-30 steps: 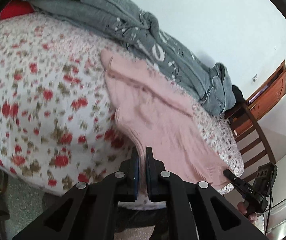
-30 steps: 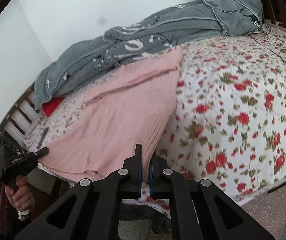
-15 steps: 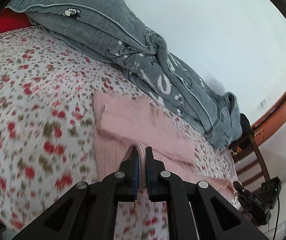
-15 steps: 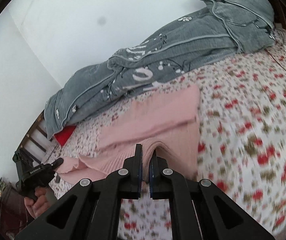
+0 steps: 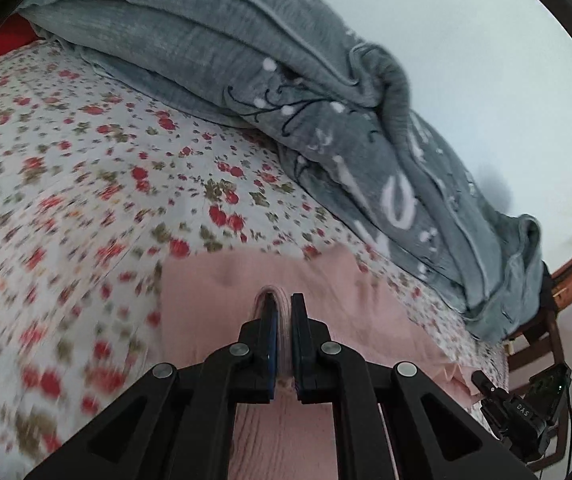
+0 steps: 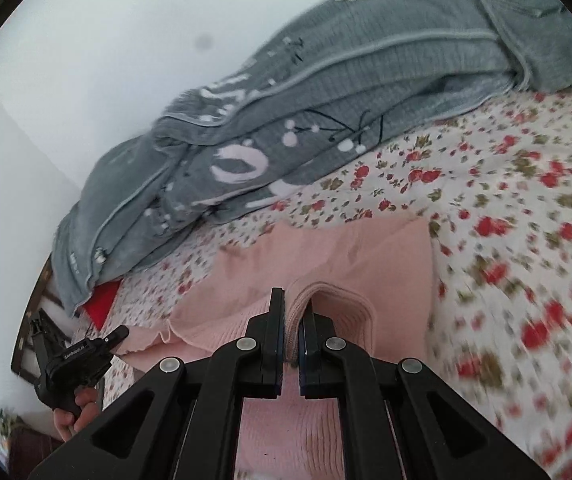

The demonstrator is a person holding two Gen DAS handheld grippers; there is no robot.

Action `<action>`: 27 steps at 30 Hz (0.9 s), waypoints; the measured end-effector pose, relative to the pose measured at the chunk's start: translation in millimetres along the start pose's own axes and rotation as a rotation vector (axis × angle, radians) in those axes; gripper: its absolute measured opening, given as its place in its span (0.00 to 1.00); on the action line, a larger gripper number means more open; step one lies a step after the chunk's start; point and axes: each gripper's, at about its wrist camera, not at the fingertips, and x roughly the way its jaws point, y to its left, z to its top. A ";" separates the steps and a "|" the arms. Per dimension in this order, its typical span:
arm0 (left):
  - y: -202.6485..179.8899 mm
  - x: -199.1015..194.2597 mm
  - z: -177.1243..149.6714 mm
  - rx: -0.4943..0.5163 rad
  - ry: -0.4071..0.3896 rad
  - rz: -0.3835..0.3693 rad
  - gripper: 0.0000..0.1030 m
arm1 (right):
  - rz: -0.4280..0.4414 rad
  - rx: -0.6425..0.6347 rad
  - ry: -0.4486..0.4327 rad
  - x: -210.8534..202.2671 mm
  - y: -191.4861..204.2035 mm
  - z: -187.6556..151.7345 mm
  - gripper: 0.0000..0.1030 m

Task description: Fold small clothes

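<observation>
Now each hand-held gripper, left (image 5: 282,304) and right (image 6: 294,300), pinches pink knit garment (image 6: 333,256); long axis crosswise.

Bed (image 5: 86,184): garment (image 5: 214,292) on sheet near the front edge; bunched blanket (image 5: 246,52) behind it, along the wall (image 5: 465,40); chair (image 5: 533,344) beyond the bed's right end.

A bed with a floral sheet (image 5: 86,168) carries a pink knit garment (image 5: 214,280) and a rumpled grey blanket (image 5: 325,120).

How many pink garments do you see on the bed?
1: the pink garment lies on the floral bedsheet, near the grey blanket, its edge pinched by both grippers. Others may be hidden under the blanket.
</observation>
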 end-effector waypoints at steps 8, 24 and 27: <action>12.3 35.0 31.5 -0.030 0.001 0.008 0.46 | 0.022 0.136 0.025 54.0 -44.7 36.1 0.29; 0.3 76.3 7.5 0.182 0.057 0.150 0.11 | -0.241 -0.202 0.097 106.3 -30.2 19.5 0.09; 4.9 59.9 11.7 0.166 0.018 0.088 0.10 | -0.201 -0.215 0.062 92.2 -26.9 21.2 0.05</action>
